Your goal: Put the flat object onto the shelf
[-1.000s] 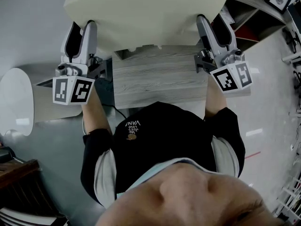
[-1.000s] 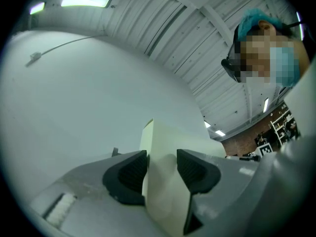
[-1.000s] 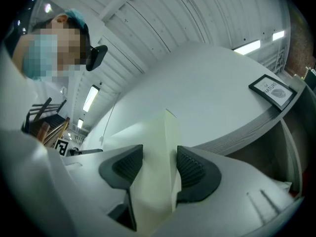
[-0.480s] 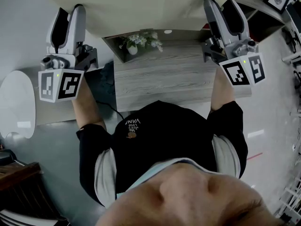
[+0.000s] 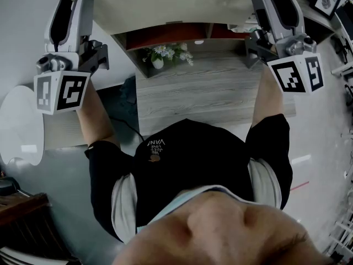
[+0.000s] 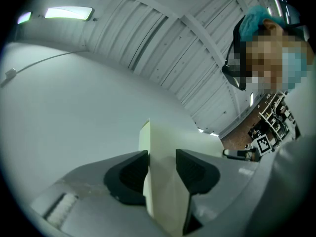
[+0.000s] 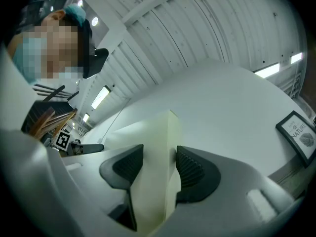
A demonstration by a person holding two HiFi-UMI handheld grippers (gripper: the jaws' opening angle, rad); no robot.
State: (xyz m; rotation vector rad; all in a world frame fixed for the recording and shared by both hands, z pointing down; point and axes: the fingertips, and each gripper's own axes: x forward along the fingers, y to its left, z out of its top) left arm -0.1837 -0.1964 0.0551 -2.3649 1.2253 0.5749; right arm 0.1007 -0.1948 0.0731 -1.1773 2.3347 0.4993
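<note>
Over the far side of the grey wooden shelf (image 5: 187,93), holds the cream flat object (image 5: 165,4) up by its two ends, clear of the shelf top. Clamps the left end in the left gripper (image 6: 161,154), jaws partly apart, both pads pressed on the object's faces. Clamps the right end in the right gripper (image 7: 159,153) the same way. Below, in the shelf's open compartment, shows a small vase of flowers (image 5: 165,54).

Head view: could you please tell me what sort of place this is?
Likely a large hall staged as a room: ribbed ceiling with strip lights, a wooden shelf unit, a framed print.
</note>
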